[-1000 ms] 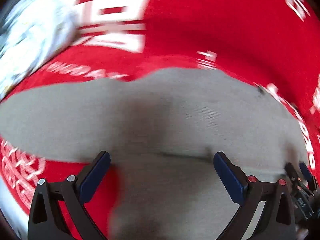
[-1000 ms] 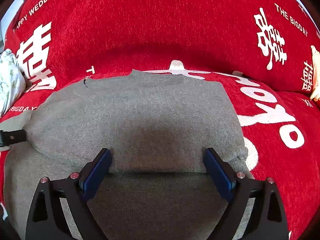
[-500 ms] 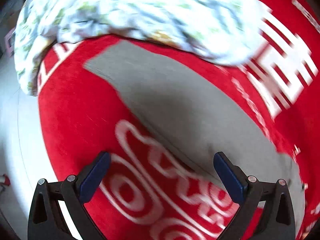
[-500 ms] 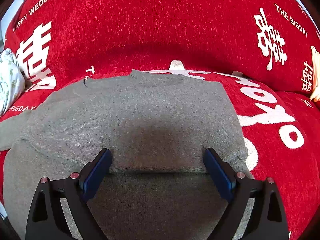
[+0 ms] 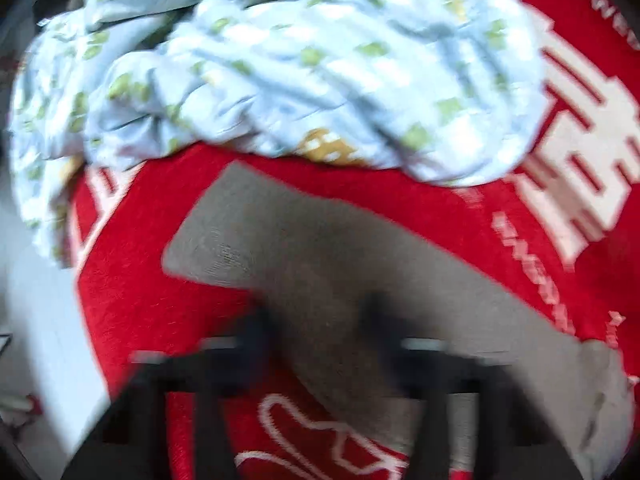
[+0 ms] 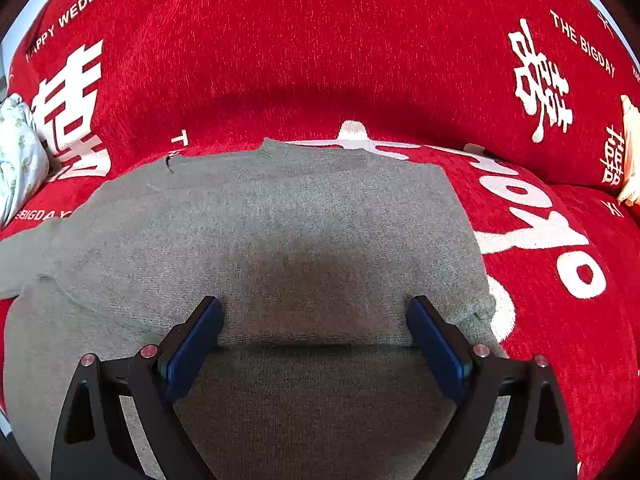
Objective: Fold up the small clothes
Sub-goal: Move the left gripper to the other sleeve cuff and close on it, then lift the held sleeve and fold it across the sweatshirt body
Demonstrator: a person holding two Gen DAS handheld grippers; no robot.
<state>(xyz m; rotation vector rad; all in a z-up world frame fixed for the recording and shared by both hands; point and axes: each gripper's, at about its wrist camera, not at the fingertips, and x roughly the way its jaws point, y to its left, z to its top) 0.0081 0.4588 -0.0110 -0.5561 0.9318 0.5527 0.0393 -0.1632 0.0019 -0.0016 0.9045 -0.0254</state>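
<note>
A red sofa cover [image 6: 320, 48] with white lettering and wedding characters fills the background of both views. In the right wrist view a grey sweater [image 6: 280, 232] lies spread flat across the middle and lower part of the frame, with a fold line running across just ahead of the fingers. The right hand-held gripper [image 6: 314, 332] sits at the bottom centre, its blue-padded fingers [image 6: 192, 344] spread wide apart with the fold edge between them, clamped on nothing. A pale flowered cloth [image 6: 18, 160] shows at the left edge.

In the left wrist view, which is blurred, a grey sleeve [image 5: 320, 264] of the sweater stretches from the middle left toward the lower right over the red cover. The pale flowered cloth [image 5: 280, 64] is bunched across the top of the frame, just beyond the sleeve's end. The left hand-held gripper [image 5: 320, 320] is smeared at the bottom centre over the sleeve; whether its fingers are apart or pressed on the fabric cannot be told.
</note>
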